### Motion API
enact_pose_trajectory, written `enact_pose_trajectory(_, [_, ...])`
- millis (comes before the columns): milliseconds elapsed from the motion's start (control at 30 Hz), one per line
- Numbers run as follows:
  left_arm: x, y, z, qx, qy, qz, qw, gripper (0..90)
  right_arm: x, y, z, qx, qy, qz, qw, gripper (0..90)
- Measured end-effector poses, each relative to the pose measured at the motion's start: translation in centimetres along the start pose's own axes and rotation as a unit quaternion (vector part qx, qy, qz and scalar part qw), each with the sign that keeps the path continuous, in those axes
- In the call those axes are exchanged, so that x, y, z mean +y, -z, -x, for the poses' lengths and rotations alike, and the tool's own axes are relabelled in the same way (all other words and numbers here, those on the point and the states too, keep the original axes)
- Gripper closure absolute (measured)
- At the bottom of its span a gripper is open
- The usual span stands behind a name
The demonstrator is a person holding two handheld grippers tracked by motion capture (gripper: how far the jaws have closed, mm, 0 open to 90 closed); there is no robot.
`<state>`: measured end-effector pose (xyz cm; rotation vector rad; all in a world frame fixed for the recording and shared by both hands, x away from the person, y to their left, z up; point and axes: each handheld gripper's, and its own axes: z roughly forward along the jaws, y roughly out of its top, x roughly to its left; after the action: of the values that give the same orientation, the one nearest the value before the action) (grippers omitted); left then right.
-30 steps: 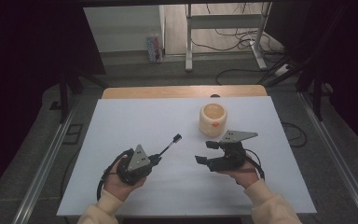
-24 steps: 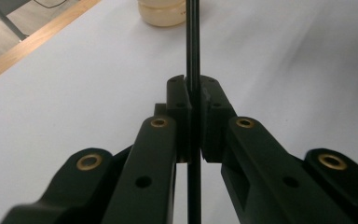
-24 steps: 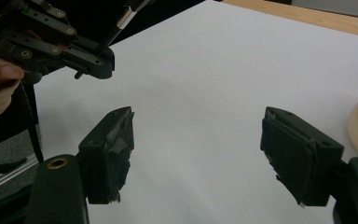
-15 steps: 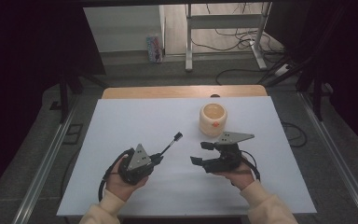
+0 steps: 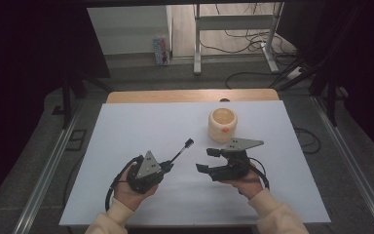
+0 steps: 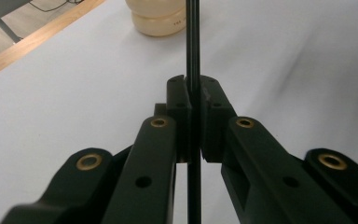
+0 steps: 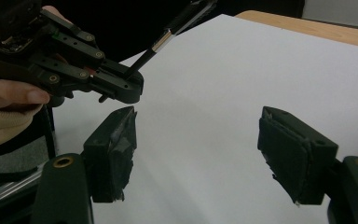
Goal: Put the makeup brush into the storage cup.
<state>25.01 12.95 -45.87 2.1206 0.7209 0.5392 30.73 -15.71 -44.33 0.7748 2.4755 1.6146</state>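
Left gripper (image 5: pixel 168 166) has its fingers (image 6: pixel 179 116) clenched on a thin black rod (image 5: pixel 181 150) that points toward 1 o'clock over the white tabletop (image 5: pixel 126 131), while right gripper (image 5: pixel 208 160), just beside at 3 o'clock, stands released, empty, with cream jar (image 5: pixel 222 124) at 12 o'clock.

No readable txt anywhere. Cream jar (image 6: pixel 157 17) has tiny dark marks near its base, too small to read. Colourful box (image 5: pixel 161 50) on the floor beyond the desk (image 5: pixel 126 126) has print, too blurred to read.
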Motion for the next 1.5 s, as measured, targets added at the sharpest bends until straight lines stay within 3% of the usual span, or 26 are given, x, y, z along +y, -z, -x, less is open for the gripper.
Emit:
enact_pose_trajectory(100, [0.0, 0.0, 0.0, -0.001, 0.003, 0.002, 1.0000, 85.0, 0.0, -0.1, -0.1, 0.001, -0.001, 0.000, 1.0000, 28.0])
enact_pose_trajectory(333, [0.0, 0.0, 0.1, -0.005, 0.010, 0.013, 0.9999, 85.0, 0.5, 0.0, -0.3, 0.024, -0.024, 0.029, 0.9990, 28.3])
enact_pose_trajectory(667, [0.2, -0.3, 0.4, -0.009, 0.013, 0.015, 0.9998, 85.0, 0.6, -0.3, -0.6, 0.022, -0.017, 0.032, 0.9991, 29.5])
enact_pose_trajectory(1200, [0.4, -0.8, 1.2, -0.017, 0.011, 0.023, 0.9995, 85.0, 0.6, -1.5, -1.4, 0.038, -0.006, 0.030, 0.9988, 34.1])
enact_pose_trajectory(1500, [0.5, -1.1, 1.7, -0.024, 0.006, 0.027, 0.9993, 85.0, 0.6, -1.8, -1.4, 0.042, -0.015, 0.036, 0.9984, 34.4])
